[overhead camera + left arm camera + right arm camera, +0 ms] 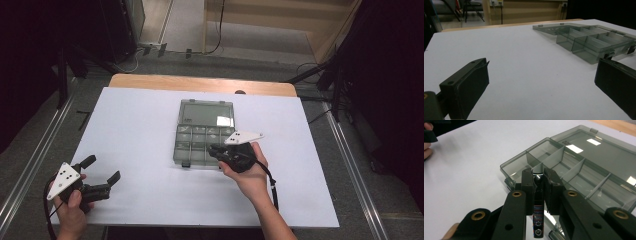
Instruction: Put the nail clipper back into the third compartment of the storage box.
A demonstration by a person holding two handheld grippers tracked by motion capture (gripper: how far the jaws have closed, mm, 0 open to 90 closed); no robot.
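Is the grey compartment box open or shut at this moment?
Open. The compartment box has its lid folded back flat on the table behind it, and the dividers show uncovered in the right gripper view.

White table sheet (150,130), wooden table edge (200,82), floor cables (140,52).

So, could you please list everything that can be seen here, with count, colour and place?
compartment box: one, clear grey, lid open, at the middle of the white table
small black stick: one, black with fine printed lines, between the right gripper's jaws above the box's near edge
white table: one, white top with a wooden far edge
left gripper: one, black, jaws open, near left of the table
right gripper: one, black, shut on the small black stick
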